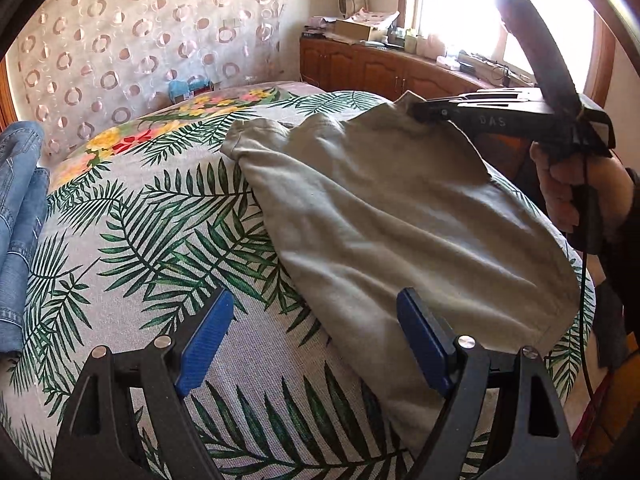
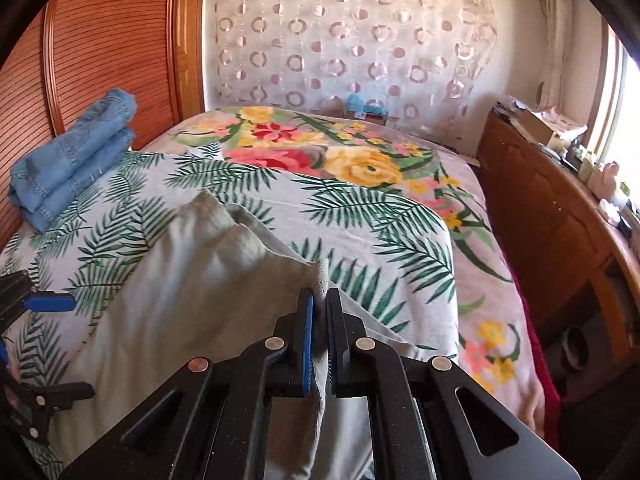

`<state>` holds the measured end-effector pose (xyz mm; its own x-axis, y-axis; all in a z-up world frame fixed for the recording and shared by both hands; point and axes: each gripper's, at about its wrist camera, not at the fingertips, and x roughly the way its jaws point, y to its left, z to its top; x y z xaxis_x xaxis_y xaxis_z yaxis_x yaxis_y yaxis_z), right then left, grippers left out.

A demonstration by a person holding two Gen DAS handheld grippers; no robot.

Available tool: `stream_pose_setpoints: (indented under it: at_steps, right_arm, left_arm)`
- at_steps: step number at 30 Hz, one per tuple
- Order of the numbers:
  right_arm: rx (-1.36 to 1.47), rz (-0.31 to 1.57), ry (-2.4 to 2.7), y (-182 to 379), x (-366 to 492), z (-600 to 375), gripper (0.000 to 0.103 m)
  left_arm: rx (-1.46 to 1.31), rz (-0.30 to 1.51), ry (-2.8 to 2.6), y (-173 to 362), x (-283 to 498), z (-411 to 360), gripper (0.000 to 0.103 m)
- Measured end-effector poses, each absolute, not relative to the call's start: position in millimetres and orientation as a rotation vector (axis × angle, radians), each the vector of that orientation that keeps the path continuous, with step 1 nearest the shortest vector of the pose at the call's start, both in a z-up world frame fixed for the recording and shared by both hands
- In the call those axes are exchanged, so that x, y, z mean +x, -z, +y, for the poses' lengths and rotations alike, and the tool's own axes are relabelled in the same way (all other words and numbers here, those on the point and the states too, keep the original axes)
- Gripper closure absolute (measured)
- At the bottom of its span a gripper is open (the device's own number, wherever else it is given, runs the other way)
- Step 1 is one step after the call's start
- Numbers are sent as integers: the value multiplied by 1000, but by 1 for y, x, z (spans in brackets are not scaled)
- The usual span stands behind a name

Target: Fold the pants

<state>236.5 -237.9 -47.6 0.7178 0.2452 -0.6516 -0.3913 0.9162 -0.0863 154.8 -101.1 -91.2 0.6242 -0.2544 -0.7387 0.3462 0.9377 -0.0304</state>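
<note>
Pale grey-green cotton pants [image 1: 392, 216], folded into a broad wrinkled slab, laid across the palm-leaf printed bedspread [image 1: 160, 216], one edge lifted and pinched upright in the right hand-held gripper [image 2: 319, 300], the rest draped flat

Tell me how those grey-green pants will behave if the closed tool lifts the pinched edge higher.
The pants look floppy: cloth sags from the right tool and wrinkles across the bedspread. They are probably light, since a small pinch holds the corner up. The free end would likely drag and bunch rather than lift flat.
</note>
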Motion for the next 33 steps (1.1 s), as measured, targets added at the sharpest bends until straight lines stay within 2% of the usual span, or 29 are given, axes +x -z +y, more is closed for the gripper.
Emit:
stream_pose_setpoints:
  at_steps: [5,27,33]
  right_arm:
    - [-224,681,-320,56,246,-241,97]
    - [-161,774,-212,85,280,-254,97]
    - [-145,775,-196,84,278,-258,97]
  left_arm:
    - [128,882,335,98,159,-105,19]
    - [133,882,334,97,158,-102,19]
    - [104,826,313,89,150,-93,18]
